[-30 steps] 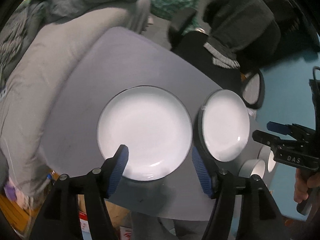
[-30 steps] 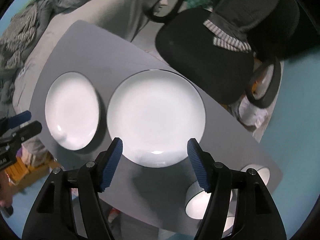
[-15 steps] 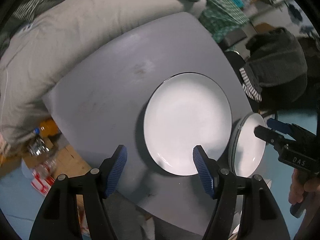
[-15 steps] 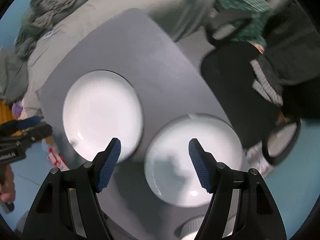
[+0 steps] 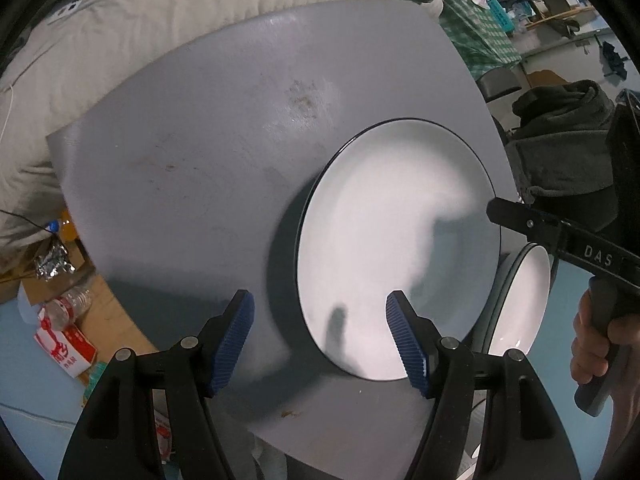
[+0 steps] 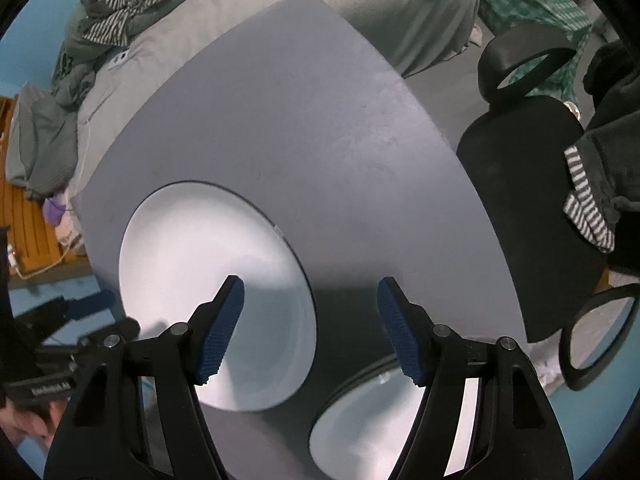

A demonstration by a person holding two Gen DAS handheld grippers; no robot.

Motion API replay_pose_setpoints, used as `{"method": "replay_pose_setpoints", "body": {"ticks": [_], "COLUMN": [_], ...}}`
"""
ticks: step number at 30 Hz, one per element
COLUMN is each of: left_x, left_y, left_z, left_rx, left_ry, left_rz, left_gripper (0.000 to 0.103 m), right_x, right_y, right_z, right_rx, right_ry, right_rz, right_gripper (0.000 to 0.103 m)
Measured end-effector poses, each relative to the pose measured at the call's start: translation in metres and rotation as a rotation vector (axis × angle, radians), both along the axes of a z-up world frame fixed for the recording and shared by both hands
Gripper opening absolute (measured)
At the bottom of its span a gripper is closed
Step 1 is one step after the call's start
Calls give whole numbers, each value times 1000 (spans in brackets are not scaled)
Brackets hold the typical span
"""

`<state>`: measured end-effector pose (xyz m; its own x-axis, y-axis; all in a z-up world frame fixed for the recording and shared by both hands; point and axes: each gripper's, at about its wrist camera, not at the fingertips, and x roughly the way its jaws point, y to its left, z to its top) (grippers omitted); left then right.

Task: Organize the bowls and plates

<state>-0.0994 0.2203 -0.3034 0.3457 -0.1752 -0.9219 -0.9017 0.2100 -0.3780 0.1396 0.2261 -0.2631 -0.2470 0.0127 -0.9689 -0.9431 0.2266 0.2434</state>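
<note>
Over the last second you brought both grippers down toward the grey bench (image 5: 192,184), and each rolled as it sank, so the plates swung across both views.

Your left gripper (image 5: 320,340) went from sitting squarely over the large white plate (image 5: 396,240) to straddling its left rim; its jaws stood wide, a touch wider than before, and held nothing. That looked to me like lining up an edge grasp.

Further right, the second plate (image 5: 520,304) lay just beside the first, near the bench edge.

Your right gripper (image 6: 310,330) slid off that second plate toward the gap between the two; its jaws stood wide and empty too.

No plate had been lifted yet, so stacking was still ahead.
</note>
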Motion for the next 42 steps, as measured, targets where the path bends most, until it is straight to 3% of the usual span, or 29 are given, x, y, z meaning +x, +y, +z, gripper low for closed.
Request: {"method": "replay_pose_setpoints", "body": {"ticks": [7, 11, 13, 17, 20, 21, 24, 33, 42], "left_x": [6, 3, 0, -3, -4, -5, -10, -18, -23], "left_y": [2, 4, 4, 6, 7, 7, 7, 16, 24], "left_z": [-6, -8, -8, -11, -11, -10, -11, -9, -6], "left_rx": [-8, -20, -35, -35, -34, -29, -23, -34, -24], "left_ry": [1, -2, -5, 4, 10, 87, 92, 85, 87], "left_rz": [-8, -4, 2, 2, -7, 14, 0, -37, -190], "left_gripper": [70, 70, 58, 48, 33, 28, 21, 19, 20], "right_x": [3, 4, 4, 0, -4, -5, -6, -2, -15], "right_y": [-3, -7, -8, -11, -13, -13, -15, -26, -47], "right_z": [-10, -17, -19, -21, -23, -22, -21, -20, -20], "right_rx": [-9, -20, -27, -24, -28, -23, -26, -46, -79], "right_ry": [13, 29, 32, 26, 30, 30, 53, 115, 127], "right_rz": [-4, -19, -22, -23, -30, -30, -53, -202, -282], "right_gripper": [68, 50, 43, 36, 32, 25, 23, 20, 18]}}
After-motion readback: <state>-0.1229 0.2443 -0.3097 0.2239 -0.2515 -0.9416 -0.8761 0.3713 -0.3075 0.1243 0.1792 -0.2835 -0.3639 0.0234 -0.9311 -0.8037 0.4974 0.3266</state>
